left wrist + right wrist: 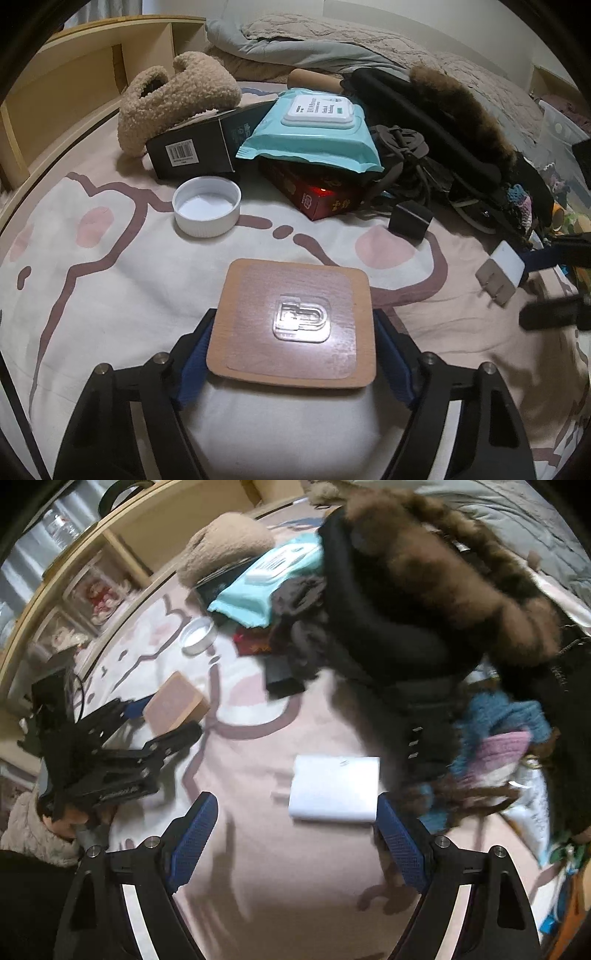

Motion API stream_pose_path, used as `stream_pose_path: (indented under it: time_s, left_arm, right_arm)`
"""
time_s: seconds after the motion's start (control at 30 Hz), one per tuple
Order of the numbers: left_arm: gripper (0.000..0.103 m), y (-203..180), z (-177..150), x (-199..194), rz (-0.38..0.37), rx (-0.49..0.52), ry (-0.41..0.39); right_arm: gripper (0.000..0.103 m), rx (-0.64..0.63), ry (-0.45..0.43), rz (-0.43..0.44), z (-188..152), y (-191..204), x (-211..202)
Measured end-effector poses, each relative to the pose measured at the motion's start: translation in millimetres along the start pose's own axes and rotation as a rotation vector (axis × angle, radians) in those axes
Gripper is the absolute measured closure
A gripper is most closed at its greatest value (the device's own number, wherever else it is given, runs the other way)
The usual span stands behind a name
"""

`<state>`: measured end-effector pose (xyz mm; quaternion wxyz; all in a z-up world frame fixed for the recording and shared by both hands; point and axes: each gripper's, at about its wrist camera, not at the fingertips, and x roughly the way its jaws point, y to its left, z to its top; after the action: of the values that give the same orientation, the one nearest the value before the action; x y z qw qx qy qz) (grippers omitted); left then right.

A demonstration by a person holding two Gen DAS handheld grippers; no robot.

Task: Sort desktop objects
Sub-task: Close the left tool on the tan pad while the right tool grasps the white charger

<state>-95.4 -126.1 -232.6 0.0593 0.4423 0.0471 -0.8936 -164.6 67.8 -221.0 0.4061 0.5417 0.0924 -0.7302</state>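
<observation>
On the bed, left tool clamped on wooden coaster above the sheet | right tool apart, white charger lying just ahead | step: carrying coaster | next: probably set it down, close on charger

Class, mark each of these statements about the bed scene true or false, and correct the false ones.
1. The left gripper grips a brown square board with a clear plastic hook stuck on it. True.
2. The white lid lies with its open side down. False: its open side faces up.
3. The teal wet-wipes pack rests on top of the red box. True.
4. The right gripper is shut on the white charger. False: its fingers are spread wide, with the charger lying on the blanket between and ahead of them.
5. The black box with the barcode stands right of the red box. False: it is to the left.
</observation>
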Motion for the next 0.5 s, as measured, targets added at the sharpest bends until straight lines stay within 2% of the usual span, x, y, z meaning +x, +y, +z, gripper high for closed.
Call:
stream_pose_path:
  time_s: [0.3, 0.37, 0.43, 0.5]
  left_arm:
    - [0.023, -1, 3, 0, 0.011, 0.001, 0.030]
    - [0.022, -3, 4, 1, 0.016, 0.009, 0.037]
    - [0.022, -5, 4, 1, 0.021, 0.014, 0.040]
    - [0.022, -5, 3, 0, 0.019, 0.015, 0.037]
  right_arm:
    - [0.018, 0.015, -0.035, -0.123, 1, 11, 15]
    - [0.032, 0.016, -0.037, -0.152, 1, 9, 16]
    - [0.040, 0.034, -0.044, -0.163, 1, 5, 16]
    - [0.040, 0.049, -0.053, -0.154, 1, 1, 14]
